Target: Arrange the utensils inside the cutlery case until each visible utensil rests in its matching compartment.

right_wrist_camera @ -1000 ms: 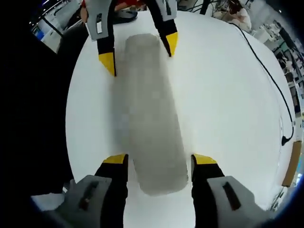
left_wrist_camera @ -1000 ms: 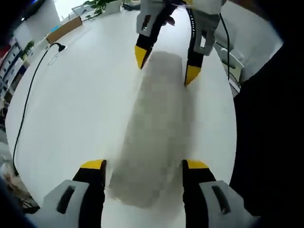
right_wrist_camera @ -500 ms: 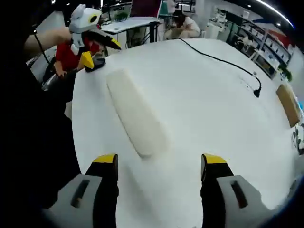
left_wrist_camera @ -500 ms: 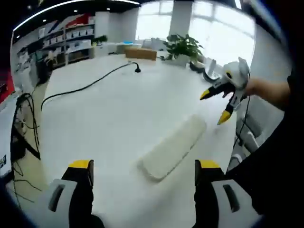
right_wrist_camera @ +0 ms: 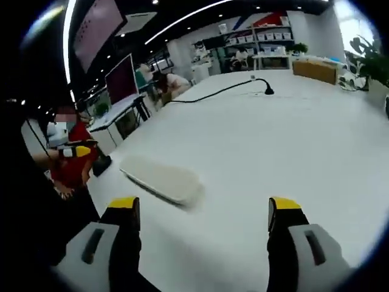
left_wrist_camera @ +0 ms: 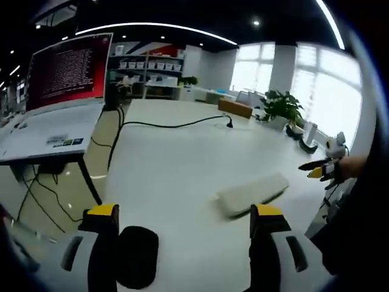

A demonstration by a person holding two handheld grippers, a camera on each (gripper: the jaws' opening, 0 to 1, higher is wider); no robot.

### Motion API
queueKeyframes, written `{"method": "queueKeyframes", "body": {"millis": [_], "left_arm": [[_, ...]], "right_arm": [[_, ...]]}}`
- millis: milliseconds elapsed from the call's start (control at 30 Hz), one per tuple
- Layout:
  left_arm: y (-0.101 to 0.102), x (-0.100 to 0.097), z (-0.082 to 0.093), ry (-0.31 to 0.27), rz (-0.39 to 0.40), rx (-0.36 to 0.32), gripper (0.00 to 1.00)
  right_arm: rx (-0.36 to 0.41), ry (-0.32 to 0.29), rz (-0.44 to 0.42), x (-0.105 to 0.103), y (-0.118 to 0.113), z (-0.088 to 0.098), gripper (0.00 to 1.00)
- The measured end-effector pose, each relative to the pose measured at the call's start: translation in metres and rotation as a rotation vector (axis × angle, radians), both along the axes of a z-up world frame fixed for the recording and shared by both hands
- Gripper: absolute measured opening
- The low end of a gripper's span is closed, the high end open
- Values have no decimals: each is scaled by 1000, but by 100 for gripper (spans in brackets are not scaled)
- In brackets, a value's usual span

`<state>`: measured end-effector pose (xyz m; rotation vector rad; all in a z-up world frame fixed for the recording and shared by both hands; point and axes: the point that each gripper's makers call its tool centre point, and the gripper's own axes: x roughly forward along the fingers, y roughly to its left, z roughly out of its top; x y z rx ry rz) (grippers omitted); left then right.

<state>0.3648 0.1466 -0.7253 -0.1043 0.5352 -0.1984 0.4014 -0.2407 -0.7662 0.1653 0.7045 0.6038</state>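
— Both of your grippers have lifted back from the cutlery case within the last second; a second ago they straddled its two ends, now they hang well clear of it.

— So where do my tools stand?

— Your left gripper at the bottom of the left gripper view has its jaws spread wide, holding nothing. Your right gripper at the bottom of the right gripper view is the same: wide apart, empty.

— And the case?

— It lies closed on the white table, centre-right in the left gripper view, left of centre in the right gripper view. No utensil is visible, so I judge the sorting has not begun; you must come back down and open it.

— Anything in the way?

— A black cable runs across the far table, well apart from the case. A dark round object sits between your left jaws at bottom left. A monitor stands upper left.
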Motion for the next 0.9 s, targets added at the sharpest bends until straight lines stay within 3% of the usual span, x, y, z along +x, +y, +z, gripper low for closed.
{"method": "queueKeyframes", "body": {"millis": [133, 200, 233, 333, 467, 900], "left_arm": [[-4, -8, -3, -6, 30, -30, 100], [-15, -11, -5, -3, 0, -69, 100], [-30, -16, -7, 25, -66, -114, 100], [-33, -16, -7, 17, -86, -50, 100], [-37, -16, -8, 22, -74, -92, 100], [-43, -9, -4, 8, -79, -89, 100]], "right_arm": [[13, 33, -45, 0, -5, -7, 96], [24, 30, -62, 2, -5, -6, 99], [22, 30, -67, 3, -7, -7, 99], [15, 40, -70, 4, -7, -13, 99], [25, 36, -56, 7, -2, -12, 99], [51, 44, -45, 9, 4, -10, 99]]}}
